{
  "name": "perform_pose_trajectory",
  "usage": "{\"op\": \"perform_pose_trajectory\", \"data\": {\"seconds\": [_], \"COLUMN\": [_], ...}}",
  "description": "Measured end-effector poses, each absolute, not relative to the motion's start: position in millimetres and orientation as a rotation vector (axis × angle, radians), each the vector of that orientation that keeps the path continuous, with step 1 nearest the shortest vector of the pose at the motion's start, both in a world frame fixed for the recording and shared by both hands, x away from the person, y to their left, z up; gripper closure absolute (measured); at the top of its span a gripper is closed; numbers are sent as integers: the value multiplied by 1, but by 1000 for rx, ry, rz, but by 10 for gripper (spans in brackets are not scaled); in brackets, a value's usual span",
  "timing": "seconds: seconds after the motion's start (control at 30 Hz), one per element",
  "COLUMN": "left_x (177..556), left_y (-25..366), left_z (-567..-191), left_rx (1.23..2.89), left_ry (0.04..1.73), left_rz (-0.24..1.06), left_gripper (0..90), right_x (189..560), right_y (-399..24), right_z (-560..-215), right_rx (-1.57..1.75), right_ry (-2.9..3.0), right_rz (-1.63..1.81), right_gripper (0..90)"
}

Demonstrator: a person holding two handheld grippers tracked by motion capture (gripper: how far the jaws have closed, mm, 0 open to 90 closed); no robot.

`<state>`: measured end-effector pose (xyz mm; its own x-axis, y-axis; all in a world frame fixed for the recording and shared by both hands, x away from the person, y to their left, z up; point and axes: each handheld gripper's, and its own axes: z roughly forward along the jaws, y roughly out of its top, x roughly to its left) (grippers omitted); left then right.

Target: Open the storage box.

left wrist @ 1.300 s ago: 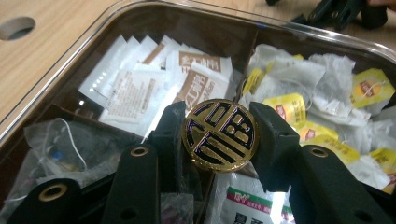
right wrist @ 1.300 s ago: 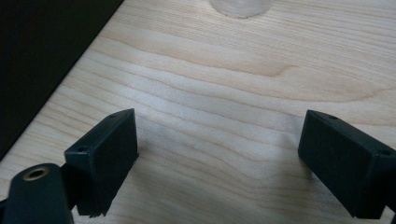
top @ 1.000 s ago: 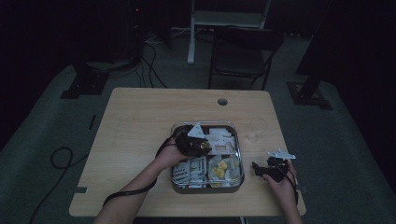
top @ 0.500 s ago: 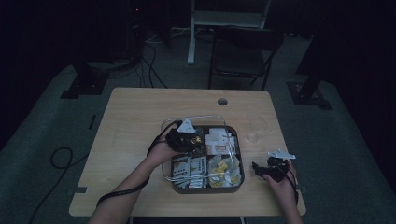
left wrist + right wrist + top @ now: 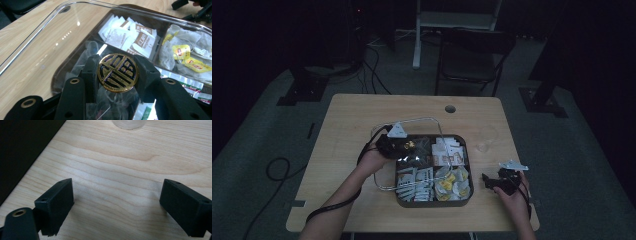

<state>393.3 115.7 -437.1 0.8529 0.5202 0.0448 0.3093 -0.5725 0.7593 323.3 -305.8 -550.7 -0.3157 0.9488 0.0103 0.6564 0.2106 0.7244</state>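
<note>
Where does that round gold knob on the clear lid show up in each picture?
High view: the gold knob glints left of centre, in the left claw, by the tray's far-left compartment.
Left gripper view: dead centre, pinched between the black jaws.
Right gripper view: the open right claw faces bare wood.
Shared landmark: the wooden table.

Clear lid [image 5: 50, 37] with round gold-and-black knob [image 5: 118, 72], tilted, shifted left off the dark compartment tray [image 5: 468, 200], tea bags [image 5: 185, 53] exposed.
</note>
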Motion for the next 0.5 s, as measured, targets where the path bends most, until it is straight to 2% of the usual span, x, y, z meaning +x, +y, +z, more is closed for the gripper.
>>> {"op": "perform_pose_trajectory", "data": {"seconds": [0.5], "left_x": [398], "left_y": [162], "left_z": [-432], "left_rx": [2170], "left_ry": [720], "left_rz": [399], "left_gripper": [596], "right_x": [323], "right_y": [-306], "right_z": [-551], "right_rx": [1486], "right_ry": [2051], "right_rz": [888], "right_gripper": [114]}}
